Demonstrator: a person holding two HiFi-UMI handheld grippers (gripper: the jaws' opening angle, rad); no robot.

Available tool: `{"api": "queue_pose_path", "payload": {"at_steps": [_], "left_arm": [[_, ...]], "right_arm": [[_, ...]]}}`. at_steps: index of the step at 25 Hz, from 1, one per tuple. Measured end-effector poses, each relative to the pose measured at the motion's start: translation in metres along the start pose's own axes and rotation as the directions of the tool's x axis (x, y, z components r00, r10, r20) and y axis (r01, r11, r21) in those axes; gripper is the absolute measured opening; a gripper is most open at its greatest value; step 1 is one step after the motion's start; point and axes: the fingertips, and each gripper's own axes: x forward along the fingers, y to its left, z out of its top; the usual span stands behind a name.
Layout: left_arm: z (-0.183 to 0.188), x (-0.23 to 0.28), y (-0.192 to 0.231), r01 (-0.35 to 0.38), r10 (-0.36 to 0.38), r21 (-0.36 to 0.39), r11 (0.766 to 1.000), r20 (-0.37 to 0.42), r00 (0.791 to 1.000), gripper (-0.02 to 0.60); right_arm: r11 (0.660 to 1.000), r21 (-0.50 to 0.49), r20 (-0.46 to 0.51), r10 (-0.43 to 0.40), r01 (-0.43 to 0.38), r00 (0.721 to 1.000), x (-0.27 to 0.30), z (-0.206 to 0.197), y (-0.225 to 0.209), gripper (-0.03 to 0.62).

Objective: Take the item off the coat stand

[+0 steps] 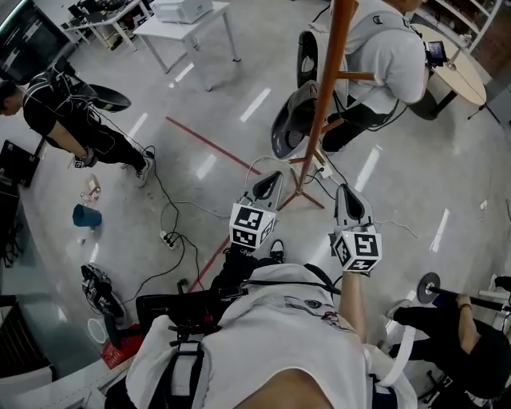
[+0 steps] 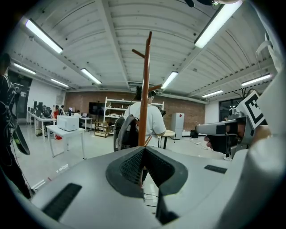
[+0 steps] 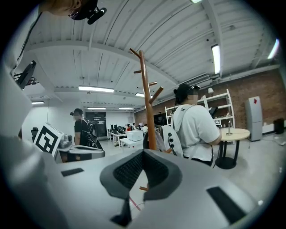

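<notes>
The coat stand (image 1: 322, 96) is a tall orange-brown wooden pole with short pegs, rising from the floor just ahead of me. It is also in the left gripper view (image 2: 145, 98) and the right gripper view (image 3: 146, 107). A grey-and-black bag (image 1: 291, 120) hangs low on it; the same bag (image 2: 125, 132) sits left of the pole in the left gripper view. My left gripper (image 1: 267, 188) and right gripper (image 1: 351, 204) are held side by side, short of the stand's base. Both point at it. Each is shut with nothing between its jaws.
A seated person in a white shirt (image 1: 383, 56) is right behind the stand, beside a round table (image 1: 463, 72). Another person in black (image 1: 64, 120) stands at the left. Cables and a power strip (image 1: 169, 237) lie on the floor, with a white table (image 1: 184, 24) farther back.
</notes>
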Motion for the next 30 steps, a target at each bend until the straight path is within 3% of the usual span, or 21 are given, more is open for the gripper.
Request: {"api": "queue_pose_path", "payload": {"at_steps": [5,16,22,30], "left_arm": [[0.000,0.019,0.007,0.005,-0.005,-0.014,1.000,-0.018,1.000,0.003],[-0.011,0.072,0.046,-0.061,0.060,-0.019,0.998,-0.061,0.996,0.003],[-0.027,0.110,0.073,-0.079,0.079,0.000,0.997,-0.108,0.991,0.005],[-0.068,0.178,0.102,-0.089,0.100,0.057,0.994,-0.237,0.966,0.174]], "right_arm": [[1.000,-0.003,-0.027,0.007,-0.007,1.000,0.016,0.002,-0.008,0.003],[0.996,-0.045,-0.006,0.082,-0.082,0.997,0.048,0.024,-0.023,0.003],[0.997,-0.048,-0.018,0.058,-0.059,0.998,0.052,0.022,-0.038,0.003],[0.998,-0.051,-0.043,-0.025,0.023,0.999,0.045,0.017,-0.073,0.003]]}}
